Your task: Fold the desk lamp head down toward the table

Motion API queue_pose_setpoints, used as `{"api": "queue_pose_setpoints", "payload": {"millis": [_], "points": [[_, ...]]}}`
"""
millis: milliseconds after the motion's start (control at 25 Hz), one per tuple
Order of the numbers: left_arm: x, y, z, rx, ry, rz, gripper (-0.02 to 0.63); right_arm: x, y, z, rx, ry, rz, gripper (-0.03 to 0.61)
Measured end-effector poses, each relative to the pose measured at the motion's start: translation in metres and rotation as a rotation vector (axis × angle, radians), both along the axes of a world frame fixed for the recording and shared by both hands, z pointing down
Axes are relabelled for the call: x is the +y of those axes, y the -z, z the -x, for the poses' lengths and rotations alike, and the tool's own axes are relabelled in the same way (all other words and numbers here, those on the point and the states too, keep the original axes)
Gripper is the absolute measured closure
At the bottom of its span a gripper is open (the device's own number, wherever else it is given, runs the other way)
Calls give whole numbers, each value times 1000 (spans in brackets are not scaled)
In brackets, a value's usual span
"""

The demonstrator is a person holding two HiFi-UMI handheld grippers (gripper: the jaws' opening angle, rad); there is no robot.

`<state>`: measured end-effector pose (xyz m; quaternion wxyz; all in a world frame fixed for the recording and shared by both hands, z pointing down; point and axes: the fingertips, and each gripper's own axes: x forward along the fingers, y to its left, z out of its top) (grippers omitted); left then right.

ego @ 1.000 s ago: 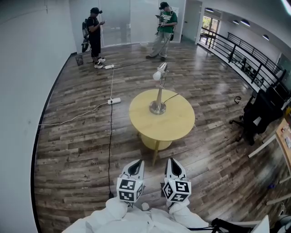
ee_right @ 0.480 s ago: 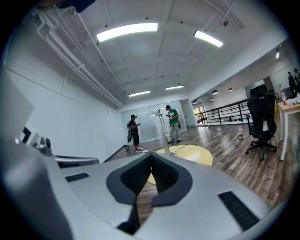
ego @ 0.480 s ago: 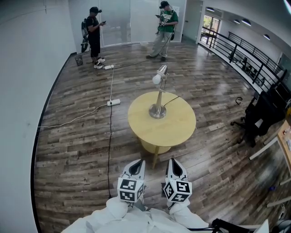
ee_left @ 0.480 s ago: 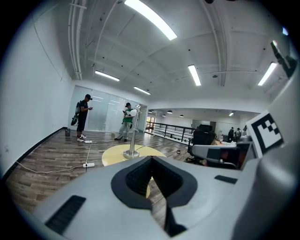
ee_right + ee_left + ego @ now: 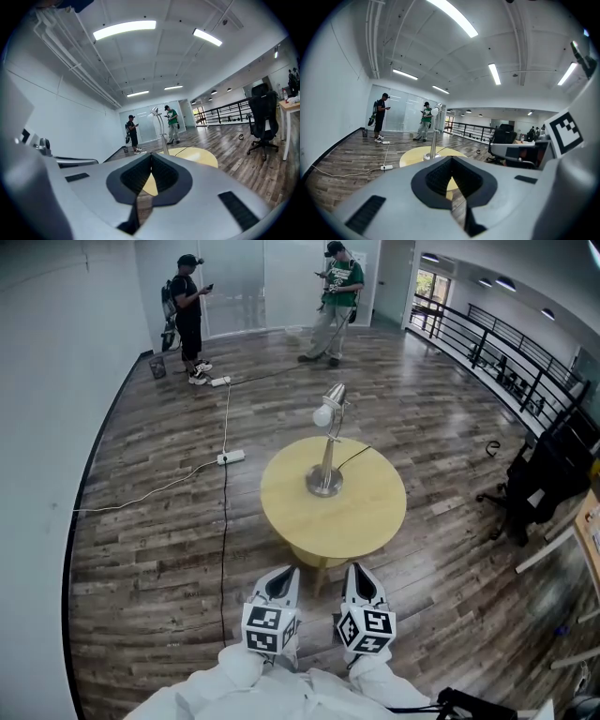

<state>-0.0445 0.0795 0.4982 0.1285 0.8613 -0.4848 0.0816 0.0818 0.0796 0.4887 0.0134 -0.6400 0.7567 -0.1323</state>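
Left tongs (image 5: 283,574): jaws closed together, nothing between them. They are held low before the body, pointing forward and slightly down. Right tongs (image 5: 357,570): just beside the left and parallel to it, jaws likewise closed and empty. Desk lamp (image 5: 329,448): upright on the round yellow desk (image 5: 361,521), ahead of both tongs and well apart from them, with its head (image 5: 328,405) raised.
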Motion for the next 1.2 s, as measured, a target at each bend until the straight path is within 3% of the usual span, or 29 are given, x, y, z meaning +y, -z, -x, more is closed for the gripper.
{"api": "queue_pose_setpoints", "payload": {"millis": [800, 1200], "points": [[-140, 9, 16, 14, -29, -19, 614, -138, 10, 15, 15, -32, -11, 566], [-184, 0, 9, 21, -69, 11, 614, -177, 2, 9, 17, -71, 21, 566]]}}
